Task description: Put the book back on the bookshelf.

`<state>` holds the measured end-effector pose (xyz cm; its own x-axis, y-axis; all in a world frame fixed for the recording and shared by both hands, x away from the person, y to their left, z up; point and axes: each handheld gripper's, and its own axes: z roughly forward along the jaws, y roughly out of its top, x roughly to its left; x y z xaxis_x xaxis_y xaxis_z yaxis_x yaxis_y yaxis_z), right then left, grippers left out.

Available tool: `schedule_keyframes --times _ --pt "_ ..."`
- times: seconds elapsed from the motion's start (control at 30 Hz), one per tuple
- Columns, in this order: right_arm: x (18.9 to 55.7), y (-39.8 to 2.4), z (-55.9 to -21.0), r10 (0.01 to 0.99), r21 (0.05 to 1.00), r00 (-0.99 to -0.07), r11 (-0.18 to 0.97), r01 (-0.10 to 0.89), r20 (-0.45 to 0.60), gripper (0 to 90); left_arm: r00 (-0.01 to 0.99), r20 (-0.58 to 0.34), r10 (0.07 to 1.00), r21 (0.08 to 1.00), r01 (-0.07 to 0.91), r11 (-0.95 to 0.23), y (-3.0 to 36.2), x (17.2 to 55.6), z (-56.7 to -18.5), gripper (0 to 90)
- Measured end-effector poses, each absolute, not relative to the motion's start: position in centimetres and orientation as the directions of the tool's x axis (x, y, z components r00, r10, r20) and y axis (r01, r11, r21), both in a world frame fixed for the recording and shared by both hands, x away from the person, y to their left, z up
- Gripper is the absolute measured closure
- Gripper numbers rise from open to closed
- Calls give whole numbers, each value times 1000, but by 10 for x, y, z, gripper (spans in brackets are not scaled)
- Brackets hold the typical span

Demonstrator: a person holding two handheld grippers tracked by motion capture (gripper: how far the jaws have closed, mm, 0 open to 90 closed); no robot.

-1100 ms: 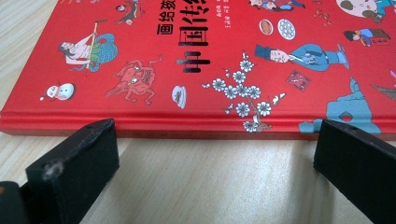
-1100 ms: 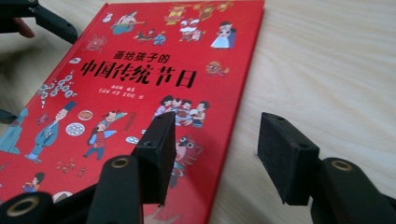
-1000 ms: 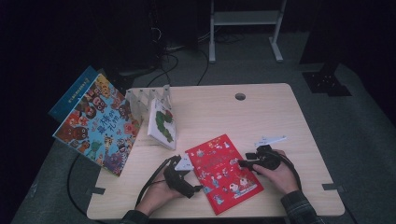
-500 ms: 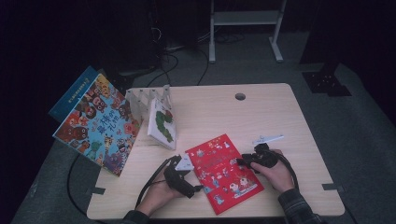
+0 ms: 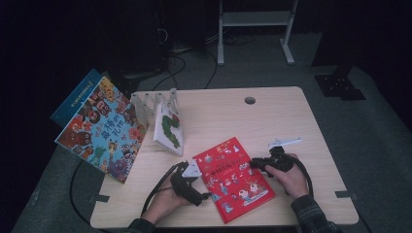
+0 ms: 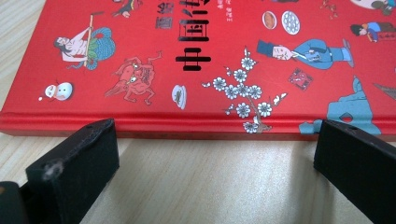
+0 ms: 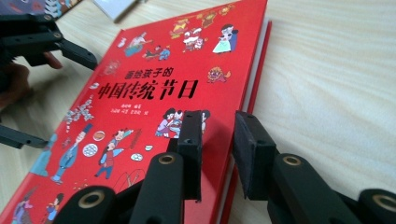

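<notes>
A red hardcover picture book (image 5: 234, 178) with black Chinese characters on its cover lies flat on the pale wooden table (image 5: 272, 116), near the front edge, between the person's two hands. The right gripper (image 5: 256, 164) sits at the book's right-hand, page-side edge; in the right gripper view its jaws have just been closing and now stand narrow, one black pad (image 7: 190, 140) over the red cover and the other (image 7: 250, 149) outside the edge above the tabletop, with the cover's edge and the white page block in the gap between them. Whether the pads already press on the cover cannot be told; a slit of space shows beside each. The left gripper (image 5: 203, 190) rests at the book's opposite side, by the spine. In the left gripper view its jaws stand wide apart, both pads (image 6: 74, 163) low on the table just short of the red spine, with nothing between them but bare wood, and it holds nothing. Farther back on the left, a white rack (image 5: 153, 104) stands on the table with a white book bearing a green caterpillar (image 5: 168, 130) leaning on it, and a large colourful monster-covered book (image 5: 99, 131) tilts over the table's left edge.
</notes>
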<state>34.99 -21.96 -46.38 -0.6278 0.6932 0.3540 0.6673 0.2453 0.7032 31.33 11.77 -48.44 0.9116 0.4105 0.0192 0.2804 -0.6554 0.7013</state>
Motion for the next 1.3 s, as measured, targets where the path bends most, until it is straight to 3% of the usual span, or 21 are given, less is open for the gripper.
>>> schedule_keyframes --times 0.67,1.3 --pt "344 -224 -439 573 704 -678 230 672 459 667 912 21 409 702 278 -656 118 314 -484 0" --pt "356 -193 -422 508 688 -757 373 622 410 576 912 20 409 702 279 -656 118 313 -484 0"
